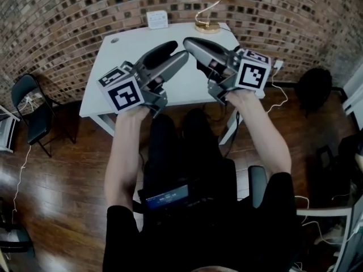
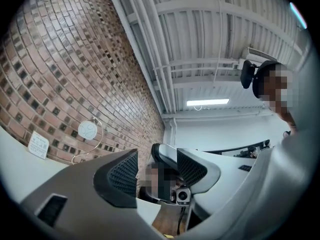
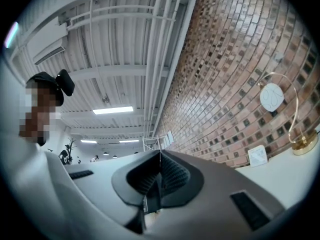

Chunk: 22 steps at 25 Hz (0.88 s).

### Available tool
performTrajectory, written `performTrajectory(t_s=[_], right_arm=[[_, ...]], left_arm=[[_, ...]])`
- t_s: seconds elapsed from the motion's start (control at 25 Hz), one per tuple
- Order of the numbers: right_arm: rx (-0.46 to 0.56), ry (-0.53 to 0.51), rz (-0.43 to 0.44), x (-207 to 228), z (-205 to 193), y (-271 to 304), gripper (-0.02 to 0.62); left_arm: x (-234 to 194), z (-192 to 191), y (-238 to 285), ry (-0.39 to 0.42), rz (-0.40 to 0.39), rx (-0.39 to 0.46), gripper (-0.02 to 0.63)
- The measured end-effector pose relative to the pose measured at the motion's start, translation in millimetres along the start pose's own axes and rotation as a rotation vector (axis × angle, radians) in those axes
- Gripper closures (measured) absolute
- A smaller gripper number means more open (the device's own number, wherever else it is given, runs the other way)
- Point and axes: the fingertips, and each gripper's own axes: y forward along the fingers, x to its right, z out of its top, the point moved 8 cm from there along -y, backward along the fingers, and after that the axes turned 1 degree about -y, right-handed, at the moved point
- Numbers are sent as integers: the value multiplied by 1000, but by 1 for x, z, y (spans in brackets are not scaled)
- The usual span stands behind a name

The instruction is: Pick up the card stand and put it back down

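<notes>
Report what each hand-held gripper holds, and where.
Nothing is held. The left hand-held gripper stands open, empty; the right hand-held gripper is shut on nothing. The card stand sits untouched.

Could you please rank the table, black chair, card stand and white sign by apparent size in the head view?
1. Table
2. Black chair
3. Card stand, partly cut off at the top
4. White sign

Nothing legible: print on white card [image 1: 157, 19] too small, card stand [image 1: 207, 26] disc & lap screen [image 1: 167, 197] unreadable
</notes>
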Motion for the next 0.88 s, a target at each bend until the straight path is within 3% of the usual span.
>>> performTrajectory(t_s=[0.4, 0.88], right_arm=[[29, -78, 76, -86, -11, -31, 586], [40, -108, 129, -142, -24, -46, 586]], left_arm=[[70, -18, -23, 21, -33, 14, 370], [115, -19, -39, 31, -62, 32, 370]])
